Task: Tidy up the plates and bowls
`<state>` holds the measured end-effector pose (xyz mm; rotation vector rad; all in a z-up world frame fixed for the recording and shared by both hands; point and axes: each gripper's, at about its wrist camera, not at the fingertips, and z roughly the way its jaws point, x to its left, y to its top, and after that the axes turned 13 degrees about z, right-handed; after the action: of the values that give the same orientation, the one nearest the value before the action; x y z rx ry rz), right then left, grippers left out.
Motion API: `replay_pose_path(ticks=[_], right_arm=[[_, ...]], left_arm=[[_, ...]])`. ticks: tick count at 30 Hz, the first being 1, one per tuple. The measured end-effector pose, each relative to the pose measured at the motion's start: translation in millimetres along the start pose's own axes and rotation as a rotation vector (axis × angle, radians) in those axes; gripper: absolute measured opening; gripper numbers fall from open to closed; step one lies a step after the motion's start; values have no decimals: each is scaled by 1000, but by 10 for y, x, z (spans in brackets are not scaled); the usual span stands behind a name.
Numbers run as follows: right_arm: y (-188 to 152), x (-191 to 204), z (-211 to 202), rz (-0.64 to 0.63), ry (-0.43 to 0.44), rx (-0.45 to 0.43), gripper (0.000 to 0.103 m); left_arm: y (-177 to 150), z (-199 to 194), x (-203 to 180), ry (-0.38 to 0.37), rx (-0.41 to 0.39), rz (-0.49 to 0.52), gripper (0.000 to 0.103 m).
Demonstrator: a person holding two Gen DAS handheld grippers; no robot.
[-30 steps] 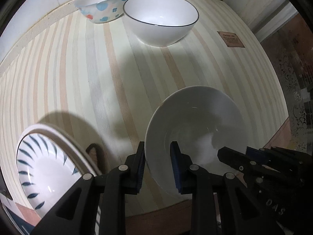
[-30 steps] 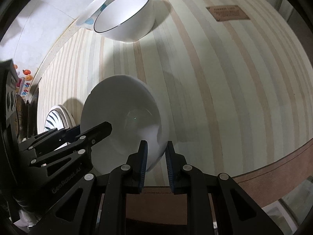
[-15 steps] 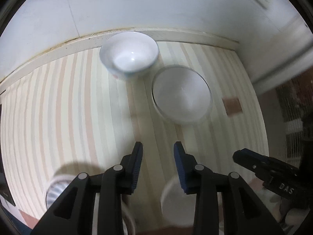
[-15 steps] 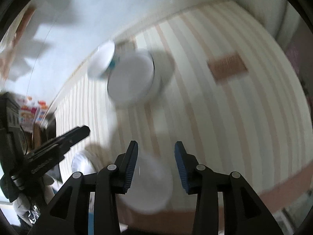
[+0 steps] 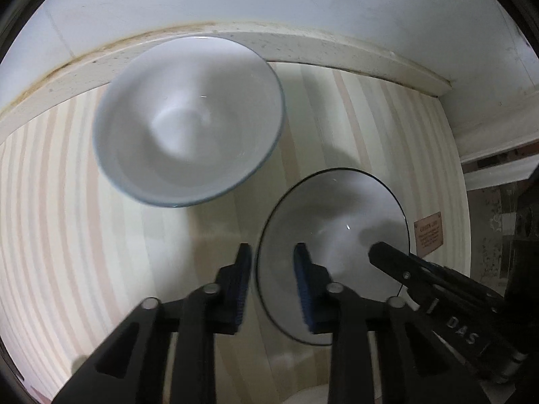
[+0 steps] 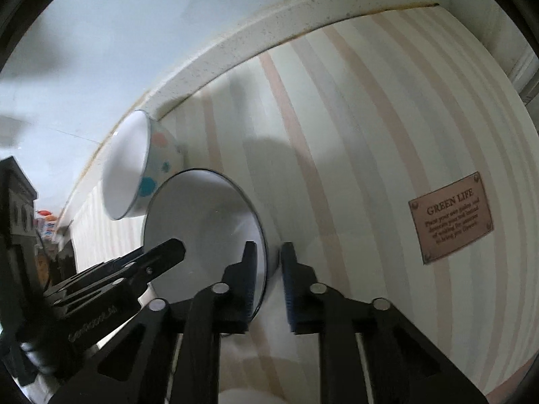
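Note:
A white bowl with a thin black rim [image 5: 337, 235] stands on the striped tablecloth [image 5: 67, 235]. My left gripper [image 5: 272, 269] is open, its jaws astride the bowl's left rim. My right gripper [image 6: 267, 269] is open, its jaws astride the same bowl's [image 6: 202, 222] right rim; it also shows in the left wrist view [image 5: 421, 269]. A dotted bowl [image 5: 188, 121] stands behind it against the wall ledge, touching it in the right wrist view [image 6: 134, 168].
The white wall and speckled ledge [image 5: 303, 47] close the back. A brown label [image 6: 451, 217] is sewn on the cloth at the right. A white rim [image 5: 310, 394] shows at the bottom edge.
Both grippers let go of the white bowl near the front edge, opened, and moved forward to the black-rimmed bowl, now straddling its rim from both sides.

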<state>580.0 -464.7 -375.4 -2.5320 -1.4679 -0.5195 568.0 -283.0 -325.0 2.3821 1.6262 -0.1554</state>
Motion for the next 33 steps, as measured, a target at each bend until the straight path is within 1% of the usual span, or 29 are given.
replay_pose_path(ticks=[3,9,14,18,22,26,29,33], right_arm=[[-12,7,13,-14,-8,-11,12],[-45,-4,-9,-39,-20,-24,11],[-130,-4,-171,-44,-8,-39,11],[-262,0,-433,-65,2,-69,11],[-427,-29,-706,-68,23,-90,11],[-610,-37,-948,-80,31,-108,11],[-820,-53,-1114,-89,35,-115,11],[-1088,-113,-1228,-94,38,-106,11]], left_arm=[[33,2,-8,15,-11,9,21],[-3,-58,-80,32,-25,30,21],[-60,-290,-173,37,-61,51,21],[-151,-533,-277,41,-91,77,21],[-308,-781,-383,35,-116,96,21],[-533,-1014,-493,35,-138,116,21],[-707,-1129,-550,29,-143,125,21],[-946,-1199,-650,27,-136,135,21]])
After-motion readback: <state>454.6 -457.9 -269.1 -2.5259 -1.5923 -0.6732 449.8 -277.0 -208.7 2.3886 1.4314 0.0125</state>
